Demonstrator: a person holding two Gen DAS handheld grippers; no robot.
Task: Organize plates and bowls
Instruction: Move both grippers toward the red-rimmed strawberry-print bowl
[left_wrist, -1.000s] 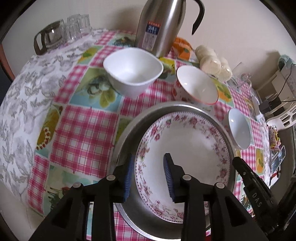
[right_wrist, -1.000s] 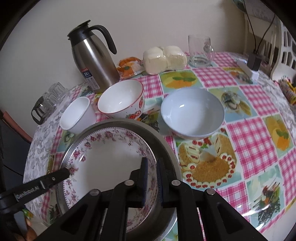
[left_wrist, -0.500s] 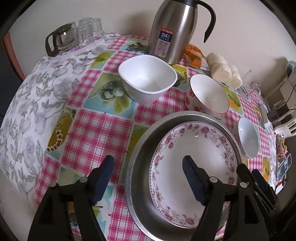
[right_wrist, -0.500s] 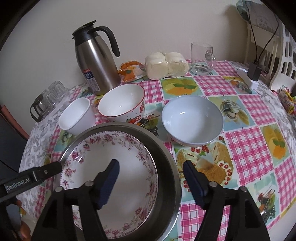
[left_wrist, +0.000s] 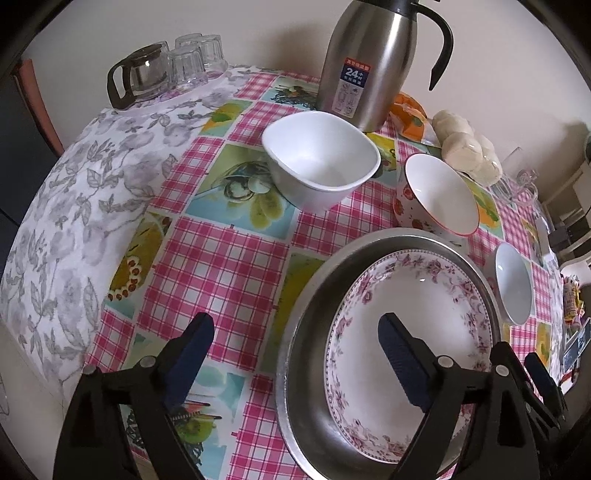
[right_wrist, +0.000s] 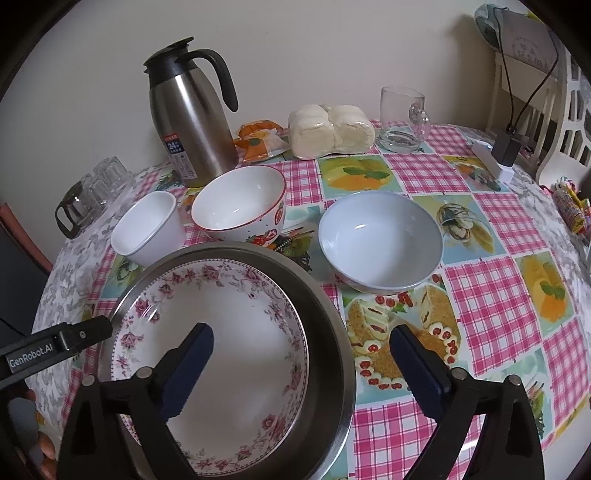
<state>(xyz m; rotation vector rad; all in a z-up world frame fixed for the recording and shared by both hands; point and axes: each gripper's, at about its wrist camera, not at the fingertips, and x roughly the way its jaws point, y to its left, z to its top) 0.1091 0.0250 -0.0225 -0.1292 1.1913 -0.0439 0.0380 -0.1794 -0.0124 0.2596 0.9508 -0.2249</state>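
Observation:
A flowered plate (left_wrist: 424, 291) (right_wrist: 240, 306) lies inside a wide steel basin (left_wrist: 291, 369) (right_wrist: 351, 369) on the checked tablecloth. My left gripper (left_wrist: 295, 328) straddles the basin's left rim. Its jaws are opening and the pads touch nothing. My right gripper (right_wrist: 303, 336) straddles the right rim, jaws opening too, pads clear of it. Behind the basin stand a white square bowl (left_wrist: 321, 158) (right_wrist: 147, 225), a red-rimmed strawberry bowl (left_wrist: 439, 195) (right_wrist: 236, 203) and a pale round bowl (left_wrist: 513, 284) (right_wrist: 380, 240).
A steel thermos jug (left_wrist: 365, 62) (right_wrist: 192, 122) stands at the back by the wall. Glasses and a glass pot (left_wrist: 166, 66) sit back left. Wrapped buns (right_wrist: 328, 129), a glass mug (right_wrist: 402, 118) and a charger (right_wrist: 495, 155) are back right.
Both grippers' jaws have spread wide from a narrow gap at the basin and plate edges, letting go. The left view has drawn back and swung slightly left.

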